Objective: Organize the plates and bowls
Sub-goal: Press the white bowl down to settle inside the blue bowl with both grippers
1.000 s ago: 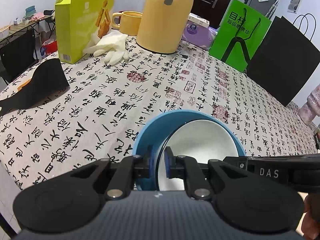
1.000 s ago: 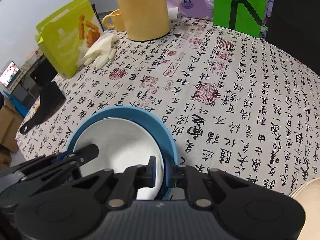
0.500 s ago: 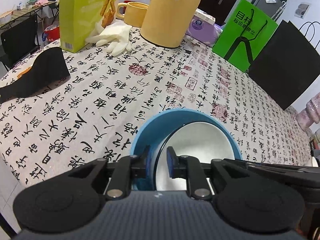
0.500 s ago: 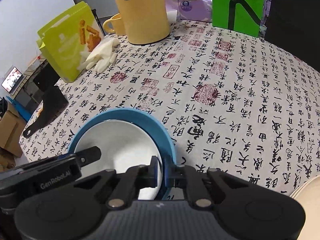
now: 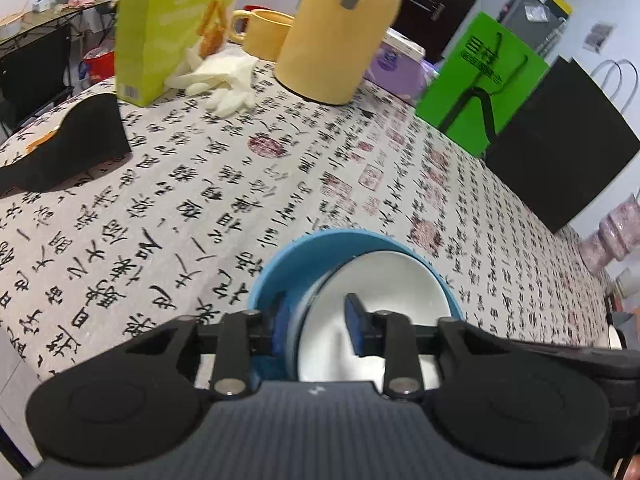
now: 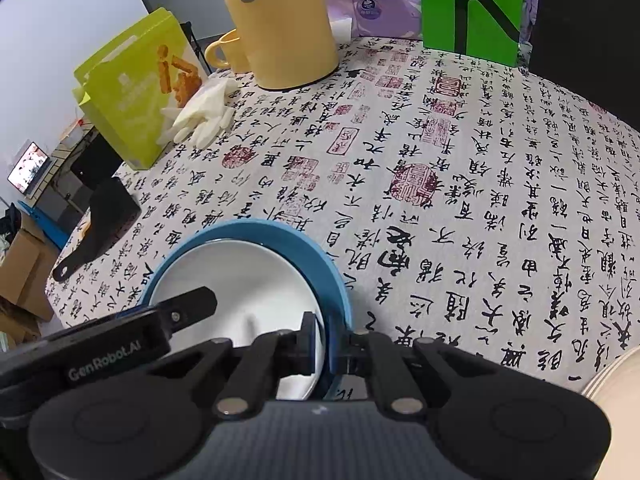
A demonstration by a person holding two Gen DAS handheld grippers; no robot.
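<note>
A white bowl (image 5: 384, 280) sits nested inside a blue bowl (image 5: 280, 264) on the calligraphy-print tablecloth (image 5: 200, 184). My left gripper (image 5: 318, 320) straddles the near-left rim of the white bowl. One pad (image 5: 282, 318) stands in the gap against the blue wall, the other pad (image 5: 354, 320) inside the white bowl, clear of the rim. It is open. My right gripper (image 6: 326, 346) is shut on the right-hand rims of the blue bowl (image 6: 332, 276) and white bowl (image 6: 240, 280) together. The left gripper's finger (image 6: 192, 300) reaches over the white bowl.
At the back stand a yellow jug (image 5: 340, 28), a yellow mug (image 5: 264, 36), a green snack box (image 5: 168, 28) with white gloves (image 5: 220, 80), a green bag (image 5: 480, 80) and a black bag (image 5: 560, 152). A black object (image 5: 80, 140) lies left. A cream plate's edge (image 6: 616, 372) shows at the right.
The left gripper's jaws have spread from a pinch on the bowl rim to a wide gap. The left view has rolled slightly. The right gripper keeps its grip.
</note>
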